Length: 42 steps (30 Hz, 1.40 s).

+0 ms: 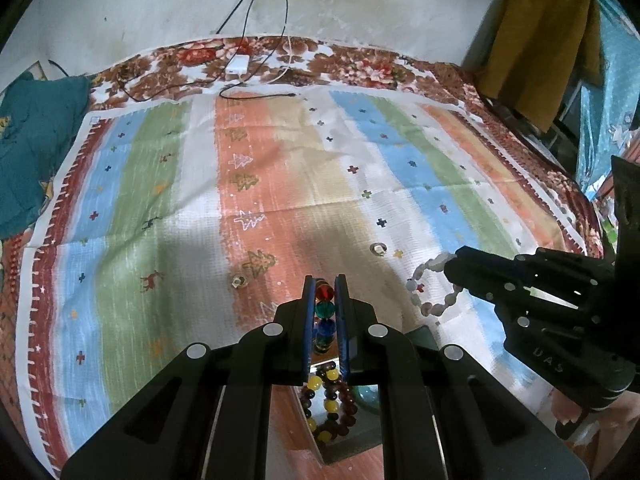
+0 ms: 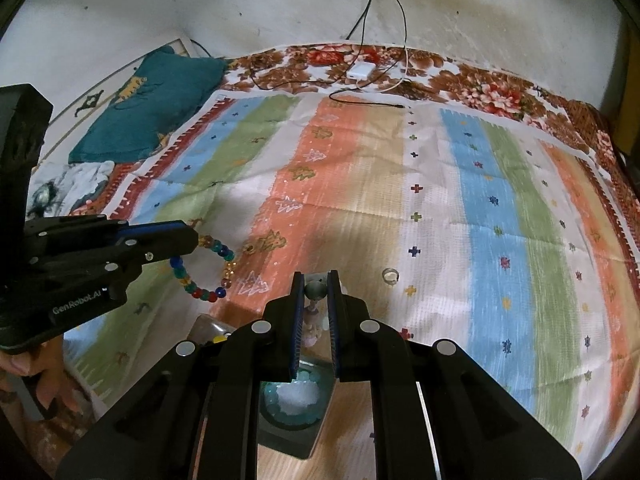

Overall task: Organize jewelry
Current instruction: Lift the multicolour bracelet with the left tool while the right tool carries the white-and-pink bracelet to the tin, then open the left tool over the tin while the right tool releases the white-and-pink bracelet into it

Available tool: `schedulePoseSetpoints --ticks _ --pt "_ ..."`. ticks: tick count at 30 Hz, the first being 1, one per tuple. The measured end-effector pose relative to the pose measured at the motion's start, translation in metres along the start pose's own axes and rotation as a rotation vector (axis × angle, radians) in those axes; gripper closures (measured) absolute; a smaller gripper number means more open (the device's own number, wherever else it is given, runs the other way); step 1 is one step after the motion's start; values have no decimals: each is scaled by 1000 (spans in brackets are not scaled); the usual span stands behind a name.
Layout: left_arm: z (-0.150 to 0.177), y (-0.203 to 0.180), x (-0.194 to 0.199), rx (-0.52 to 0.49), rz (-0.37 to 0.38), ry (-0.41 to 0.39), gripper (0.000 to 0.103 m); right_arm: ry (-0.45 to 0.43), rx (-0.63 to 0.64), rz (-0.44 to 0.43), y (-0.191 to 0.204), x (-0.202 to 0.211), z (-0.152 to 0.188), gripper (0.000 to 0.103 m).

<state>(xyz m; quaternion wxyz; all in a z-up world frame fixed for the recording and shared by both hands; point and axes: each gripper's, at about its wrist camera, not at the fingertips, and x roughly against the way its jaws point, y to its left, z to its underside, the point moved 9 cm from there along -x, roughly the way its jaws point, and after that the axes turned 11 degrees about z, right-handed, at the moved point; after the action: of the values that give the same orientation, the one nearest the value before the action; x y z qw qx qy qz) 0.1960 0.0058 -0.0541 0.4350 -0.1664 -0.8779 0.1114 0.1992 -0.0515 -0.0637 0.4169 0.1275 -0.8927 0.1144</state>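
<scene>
Both grippers (image 1: pixel 324 280) (image 2: pixel 316 276) clamp beaded bracelets (image 2: pixel 208 268) (image 1: pixel 430 288).

2 grippers (image 1: pixel 324 282) (image 2: pixel 316 278), 2 hanging bead bracelets (image 2: pixel 208 268) (image 1: pixel 430 288), 2 rings (image 1: pixel 378 249) (image 1: pixel 239 281) on 1 striped cloth (image 1: pixel 280 184).

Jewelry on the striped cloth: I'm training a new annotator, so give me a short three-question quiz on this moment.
1. True or false: both grippers are shut on a bracelet.
2. Which gripper holds the multicoloured bead bracelet? A) left gripper B) right gripper C) neither
3. How many rings lie loose on the striped cloth?

Key
1. True: the right gripper's jaws clamp the pale bead bracelet, the left gripper's the multicoloured one.
2. A.
3. Two: one ring on the orange stripe, another ring nearer the right gripper.
</scene>
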Motion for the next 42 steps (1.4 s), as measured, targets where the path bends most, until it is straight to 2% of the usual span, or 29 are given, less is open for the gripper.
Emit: schedulePoseSetpoints --ticks 20,37,42 --pt "34 -24 23 -31 20 -21 94 6 23 -27 10 20 33 91" --pt "58 -34 25 -30 21 -11 94 24 41 -45 20 28 56 91" --pt "63 -35 21 -31 18 12 94 58 34 -56 21 21 61 91"
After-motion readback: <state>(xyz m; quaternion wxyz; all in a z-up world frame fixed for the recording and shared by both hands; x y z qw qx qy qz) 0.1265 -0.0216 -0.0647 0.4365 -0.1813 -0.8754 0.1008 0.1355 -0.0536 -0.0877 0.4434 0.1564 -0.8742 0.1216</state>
